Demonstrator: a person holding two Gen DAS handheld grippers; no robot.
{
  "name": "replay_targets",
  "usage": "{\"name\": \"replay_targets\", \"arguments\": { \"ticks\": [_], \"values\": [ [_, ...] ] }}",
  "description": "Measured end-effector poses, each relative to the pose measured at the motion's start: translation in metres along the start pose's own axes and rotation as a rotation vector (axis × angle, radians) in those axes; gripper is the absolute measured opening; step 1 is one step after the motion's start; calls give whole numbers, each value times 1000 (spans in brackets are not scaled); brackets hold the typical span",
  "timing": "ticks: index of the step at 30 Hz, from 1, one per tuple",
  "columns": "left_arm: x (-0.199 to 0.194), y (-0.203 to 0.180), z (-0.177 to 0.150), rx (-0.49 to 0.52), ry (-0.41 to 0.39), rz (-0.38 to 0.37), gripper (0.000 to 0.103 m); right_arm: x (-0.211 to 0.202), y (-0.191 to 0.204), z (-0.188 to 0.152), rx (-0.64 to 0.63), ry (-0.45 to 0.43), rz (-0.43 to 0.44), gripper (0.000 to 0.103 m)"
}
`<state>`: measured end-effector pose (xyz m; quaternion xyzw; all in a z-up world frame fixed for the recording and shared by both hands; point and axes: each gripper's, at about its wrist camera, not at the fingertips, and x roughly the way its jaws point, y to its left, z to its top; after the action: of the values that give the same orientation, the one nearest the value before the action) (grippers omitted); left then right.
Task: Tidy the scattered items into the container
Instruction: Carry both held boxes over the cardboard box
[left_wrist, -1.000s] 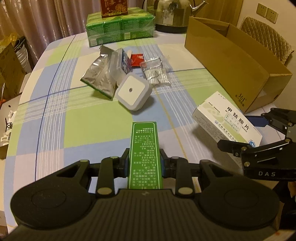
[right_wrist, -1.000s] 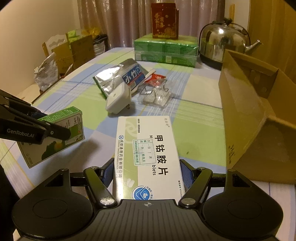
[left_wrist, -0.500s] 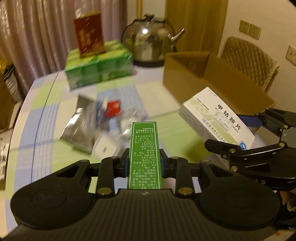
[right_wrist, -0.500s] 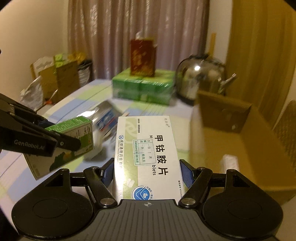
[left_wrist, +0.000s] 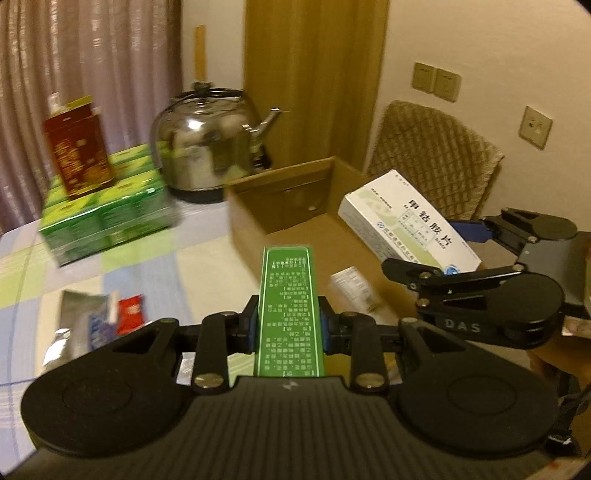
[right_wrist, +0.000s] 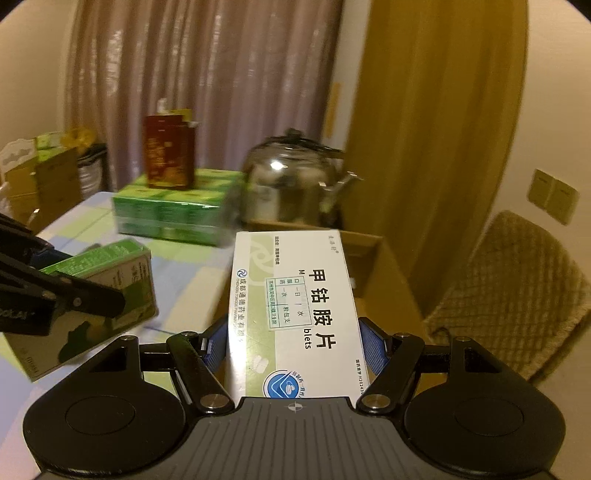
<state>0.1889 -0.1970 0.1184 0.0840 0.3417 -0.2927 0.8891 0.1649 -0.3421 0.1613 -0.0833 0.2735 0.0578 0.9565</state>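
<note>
Right now your left gripper (left_wrist: 289, 325) is clamped on the narrow sides of a green box (left_wrist: 290, 310), which sticks out forward between the blue pads, lifted clear of the table (left_wrist: 207, 254). Your right gripper (right_wrist: 293, 345) is clamped on a white medicine box (right_wrist: 295, 314), its printed face up, also held in the air. In the left view that white box hangs over the open cardboard box (left_wrist: 295, 199), which sits by the table's right edge, in front of the wicker chair (left_wrist: 436, 155). The green box is just short of the cardboard box's near wall, above the tablecloth. Left behind near the table's middle are a silver foil pouch (left_wrist: 74, 325) and a red sachet (left_wrist: 129, 314), blurred. At the far edge stand a steel kettle (left_wrist: 210, 147) and a green wrapped pack (left_wrist: 107, 218) with a red carton (left_wrist: 77, 147) on top.
</note>
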Motion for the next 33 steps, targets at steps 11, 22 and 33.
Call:
{"name": "replay_targets", "arguments": {
  "ticks": [11,22,33],
  "values": [
    [47,-47,34,28,0,-79,25,18,-54,-9,57,33,-40,69],
    [81,-52,43,5,7,-88,25,35,-67,-16,70,52,-41,69],
    [76,-39,39,-6,-1,-57,34,39,-66,-21,70,65,-33,69]
  ]
}}
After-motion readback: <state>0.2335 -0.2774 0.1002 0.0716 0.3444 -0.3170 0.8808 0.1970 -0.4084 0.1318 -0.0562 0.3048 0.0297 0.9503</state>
